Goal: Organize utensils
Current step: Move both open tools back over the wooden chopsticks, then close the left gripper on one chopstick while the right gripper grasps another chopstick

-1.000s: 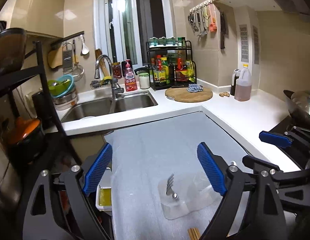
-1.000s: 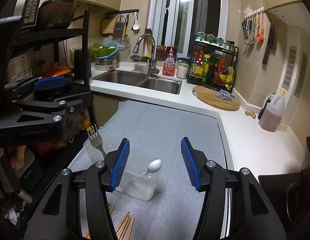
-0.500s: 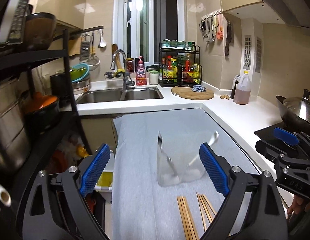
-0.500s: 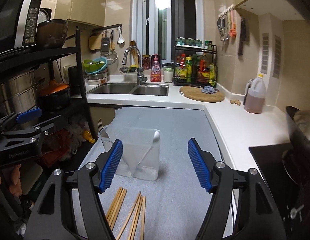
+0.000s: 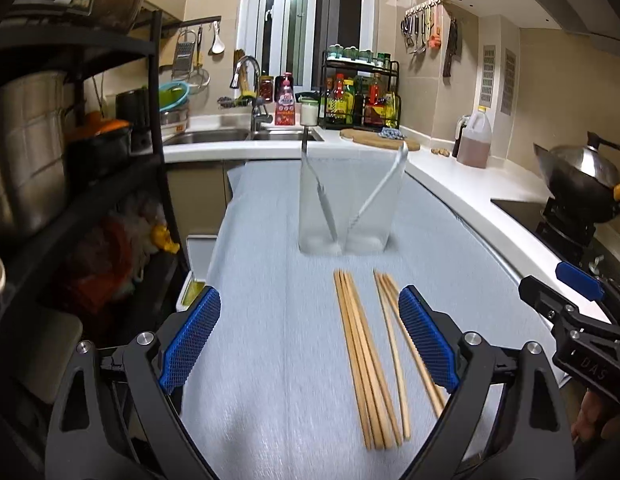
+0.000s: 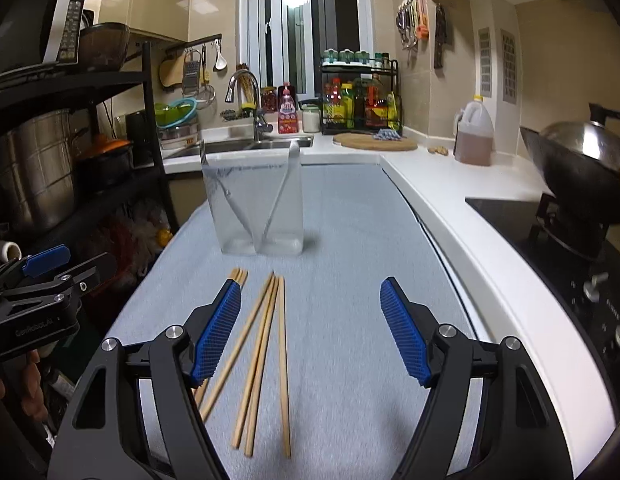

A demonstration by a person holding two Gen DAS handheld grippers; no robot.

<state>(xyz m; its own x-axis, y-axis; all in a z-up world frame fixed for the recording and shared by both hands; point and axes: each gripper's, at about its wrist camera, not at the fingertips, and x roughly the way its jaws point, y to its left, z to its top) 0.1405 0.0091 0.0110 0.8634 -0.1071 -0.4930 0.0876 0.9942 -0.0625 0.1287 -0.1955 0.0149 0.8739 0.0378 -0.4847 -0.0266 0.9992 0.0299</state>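
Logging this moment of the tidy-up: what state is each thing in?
Clear container: upright on the mat.
Fork: standing in it, tines up.
Spoon: leaning in it.
Chopsticks: loose, flat on the mat.
Left gripper: open, empty.
Right gripper: open, empty.

The bench (image 6: 449, 196) is seen as smooth, glossy white, and part of it is covered by a matt, pale grey mat (image 6: 349, 240) with a fine cloth-like weave. On the mat, bare, unvarnished-looking wooden chopsticks (image 6: 266, 344) are laid in front of a clear, slightly frosted plastic holder (image 6: 254, 208). Inside the holder, a shiny metal fork (image 6: 220, 184) and a shiny metal spoon (image 6: 284, 188) are held. Each tool is made of matt black plastic with bright metal screws, and its pads (image 5: 190, 340) are faced with rough, ribbed blue rubber. Right of the holder, a polished metal wok (image 6: 577, 156) is seen
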